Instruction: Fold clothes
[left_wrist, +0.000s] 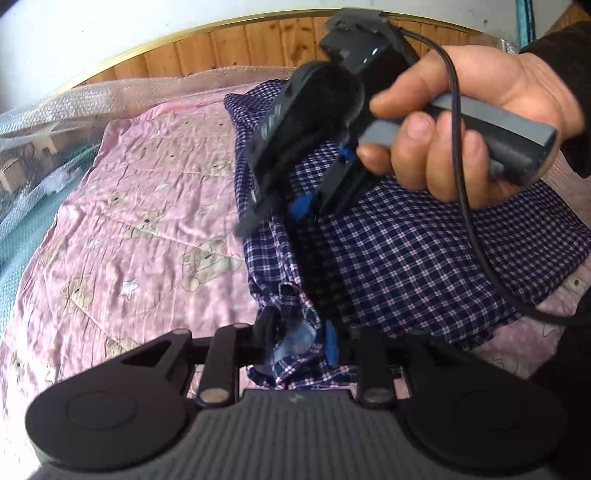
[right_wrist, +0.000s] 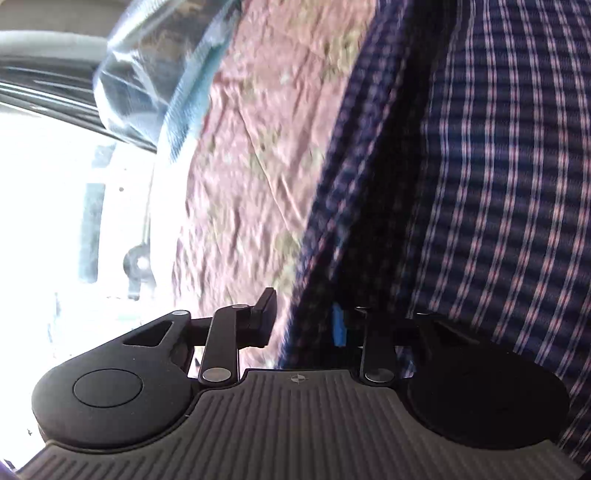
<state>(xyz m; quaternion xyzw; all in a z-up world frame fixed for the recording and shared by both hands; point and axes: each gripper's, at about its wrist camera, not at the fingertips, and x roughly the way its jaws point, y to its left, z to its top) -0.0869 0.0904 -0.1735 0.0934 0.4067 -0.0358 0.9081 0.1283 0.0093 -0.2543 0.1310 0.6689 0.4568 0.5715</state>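
**Checked shirt pinched at its edge on the bed**

Checked shirt (left_wrist: 406, 251), navy with pale pink lines, lies partly folded on a pink bedsheet (left_wrist: 147, 206) printed with teddy bears and stars. It covers the right side of the bed in the left wrist view, reaching up toward the wooden headboard (left_wrist: 229, 48). Clear bubble wrap (left_wrist: 74, 99) runs along the far edge of the bed, just below that headboard.

Left tongs (left_wrist: 301, 341) are clenched on a bunched corner of the shirt: crumpled fabric sits pressed between the black finger and the blue-padded one, low in that view.

Right tongs (left_wrist: 308, 208) hang over the shirt further up, gripped by a person's hand (left_wrist: 476, 125), with a black cable (left_wrist: 458, 155) looping down past the wrist. In the right wrist view, which is blurred, a fold of checked fabric lies between the fingers against the blue pad (right_wrist: 338, 328), while the other finger (right_wrist: 264, 317) stands apart from the cloth with pink sheet showing in the gap. Those tongs are parted, not pressing the shirt from both sides.
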